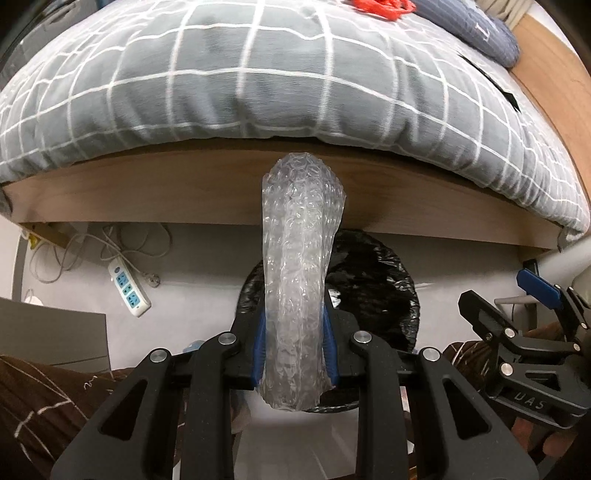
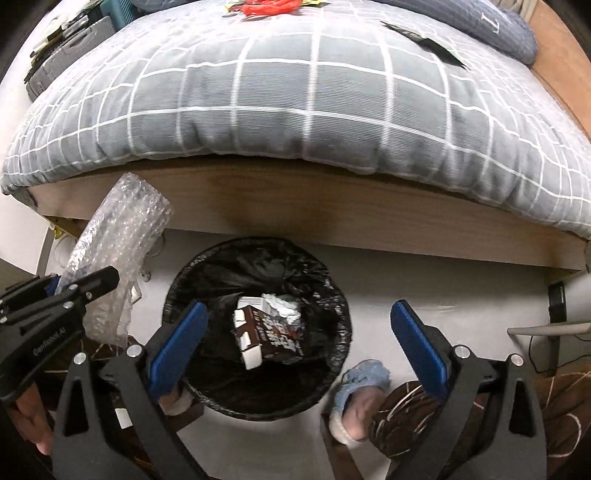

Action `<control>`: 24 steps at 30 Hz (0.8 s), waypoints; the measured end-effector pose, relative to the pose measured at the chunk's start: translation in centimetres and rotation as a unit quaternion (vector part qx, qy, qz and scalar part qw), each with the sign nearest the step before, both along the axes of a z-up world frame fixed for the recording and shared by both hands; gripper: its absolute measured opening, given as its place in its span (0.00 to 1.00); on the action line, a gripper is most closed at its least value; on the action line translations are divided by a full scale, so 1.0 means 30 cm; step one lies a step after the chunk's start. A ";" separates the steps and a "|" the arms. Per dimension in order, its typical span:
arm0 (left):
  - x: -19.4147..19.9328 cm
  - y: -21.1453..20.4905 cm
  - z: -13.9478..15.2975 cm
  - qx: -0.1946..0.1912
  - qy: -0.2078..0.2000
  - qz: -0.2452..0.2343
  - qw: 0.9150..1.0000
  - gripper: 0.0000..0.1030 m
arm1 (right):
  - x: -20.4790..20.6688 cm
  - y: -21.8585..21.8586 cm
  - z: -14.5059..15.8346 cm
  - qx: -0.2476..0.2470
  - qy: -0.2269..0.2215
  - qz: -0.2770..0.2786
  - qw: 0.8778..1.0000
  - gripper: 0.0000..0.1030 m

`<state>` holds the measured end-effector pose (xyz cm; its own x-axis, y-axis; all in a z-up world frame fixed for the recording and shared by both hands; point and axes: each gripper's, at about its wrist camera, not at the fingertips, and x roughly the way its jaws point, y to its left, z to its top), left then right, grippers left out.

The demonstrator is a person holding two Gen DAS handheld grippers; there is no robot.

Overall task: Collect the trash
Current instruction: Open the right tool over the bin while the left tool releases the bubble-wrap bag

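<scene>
My left gripper (image 1: 294,343) is shut on a long roll of clear bubble wrap (image 1: 299,236), which sticks up and forward past the blue pads. It hangs over the near left rim of a round bin with a black liner (image 1: 388,295). In the right wrist view my right gripper (image 2: 298,305) is open wide above the bin (image 2: 332,280), with nothing between its fingers. A brown and white carton (image 2: 258,332) and crumpled foil (image 2: 284,304) lie in the bin. The bubble wrap (image 2: 122,229) shows there at the left.
A bed with a grey checked duvet (image 2: 295,92) and a wooden side board (image 2: 332,206) runs just behind the bin. A red scrap (image 2: 269,7) and a black wrapper (image 2: 432,42) lie on it. A power strip (image 1: 127,291) lies on the floor. A person's slippered feet (image 2: 362,391) flank the bin.
</scene>
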<state>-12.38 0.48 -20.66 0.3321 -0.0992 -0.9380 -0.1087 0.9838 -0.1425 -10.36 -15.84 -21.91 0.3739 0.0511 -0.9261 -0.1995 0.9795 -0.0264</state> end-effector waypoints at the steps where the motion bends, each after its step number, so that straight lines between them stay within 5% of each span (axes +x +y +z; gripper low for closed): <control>1: 0.004 -0.013 0.001 0.000 0.000 -0.003 1.000 0.24 | -0.002 -0.014 -0.001 -0.005 -0.002 -0.001 1.000 0.93; 18: 0.032 -0.183 0.009 -0.004 -0.012 -0.058 0.998 0.26 | 0.023 -0.203 0.040 -0.009 -0.029 -0.054 0.998 0.93; 24: 0.028 -0.181 0.026 0.004 -0.027 -0.048 0.998 0.53 | 0.021 -0.186 0.062 -0.013 -0.037 -0.046 0.998 0.93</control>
<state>-11.55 -4.95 -19.87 0.3722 -0.1255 -0.9196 -0.0059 0.9905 -0.1375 -9.72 -21.43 -20.05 0.4438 -0.0090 -0.8961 -0.1062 0.9924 -0.0626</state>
